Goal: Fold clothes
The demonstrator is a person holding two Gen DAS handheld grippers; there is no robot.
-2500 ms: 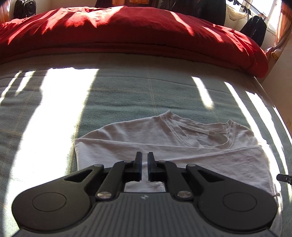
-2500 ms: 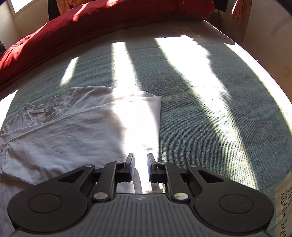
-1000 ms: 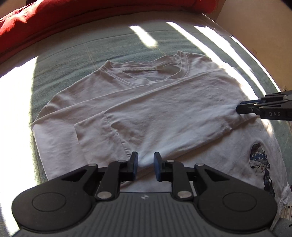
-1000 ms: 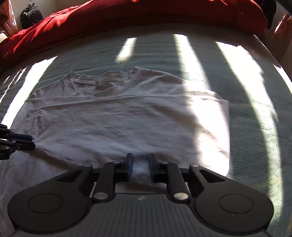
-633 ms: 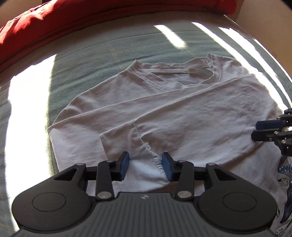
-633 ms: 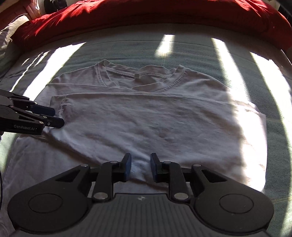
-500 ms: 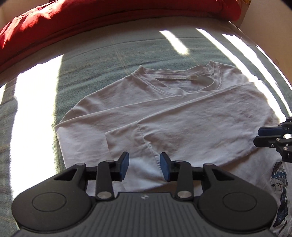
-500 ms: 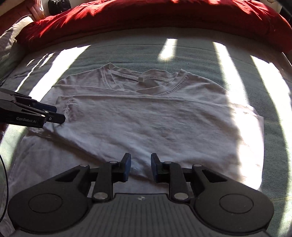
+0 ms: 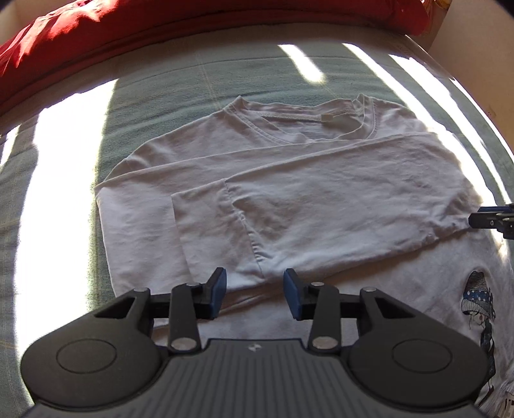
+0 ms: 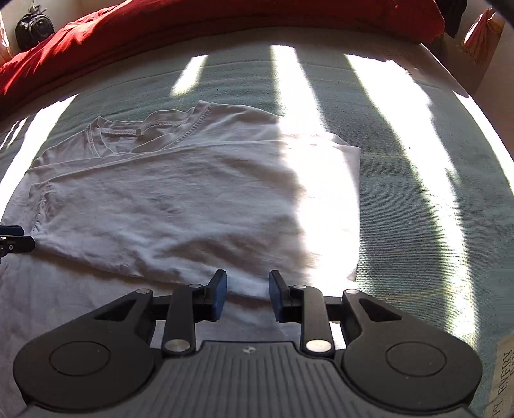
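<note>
A white T-shirt [image 9: 321, 199] lies flat on the green bedspread [image 9: 192, 80], collar at the far side, with a layer folded across its chest. A small printed figure [image 9: 478, 308] shows on the lower layer. My left gripper [image 9: 255, 295] hovers over the near folded edge by the sleeve. Its jaws are opening and the pads press on nothing. In the right wrist view my right gripper [image 10: 247, 295] stands over the shirt's [image 10: 160, 209] near folded edge, jaws also opening, cloth below the gap but not pinched. Each gripper's tips show at the other view's side edge.
A red duvet [image 10: 225, 19] is bunched along the far end of the bed. The bed's right edge [image 10: 482, 106] meets a pale wall. A black bag [image 10: 33, 27] sits at the far left. A printed paper [image 10: 504, 379] lies at the near right.
Both pairs of jaws have spread wider over the folded edge, which now lies free. In each view the other gripper has slid out toward the frame's side edge.
</note>
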